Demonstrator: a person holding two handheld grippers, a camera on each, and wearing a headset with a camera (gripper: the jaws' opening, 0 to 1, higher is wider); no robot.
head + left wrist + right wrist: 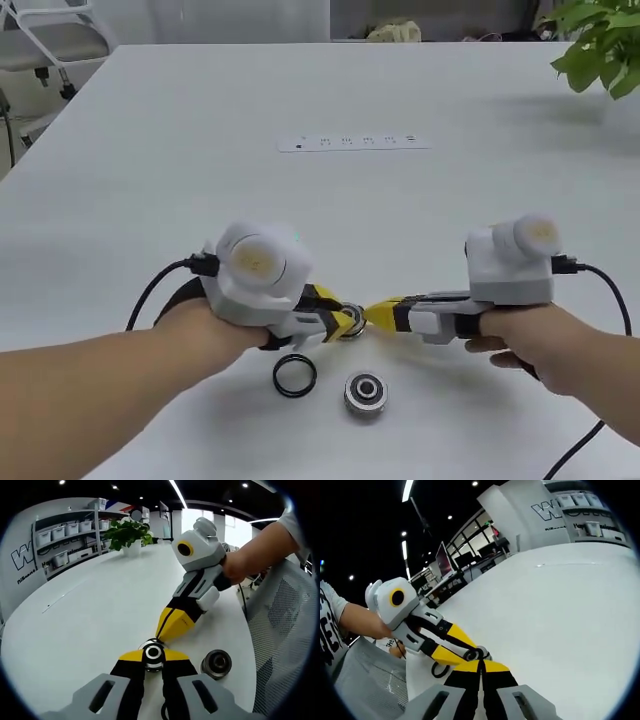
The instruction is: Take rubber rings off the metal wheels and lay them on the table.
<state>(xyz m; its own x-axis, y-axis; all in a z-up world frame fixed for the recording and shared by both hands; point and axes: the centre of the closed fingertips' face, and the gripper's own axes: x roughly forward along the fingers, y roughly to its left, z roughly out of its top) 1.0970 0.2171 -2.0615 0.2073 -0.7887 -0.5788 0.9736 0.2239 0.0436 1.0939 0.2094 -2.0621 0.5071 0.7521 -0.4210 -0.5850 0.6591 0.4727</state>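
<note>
The left hand-held gripper (153, 656) is clamped shut on a metal wheel (153, 651), which seems to have its rubber ring on. The right hand-held gripper (481, 666), jaws pressed nearly together, has its tips at that wheel's rim. Whether they have caught the rubber I cannot tell. Near the held wheel, on the person's side, a freed ring (294, 375) and a bare wheel (366, 392) lie on the worktop (300, 220). The step looks like peeling the second ring. Next comes a firm pinch and a pull off the rim.

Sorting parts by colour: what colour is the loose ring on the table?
The ring is black, clearest in the head view.
</note>
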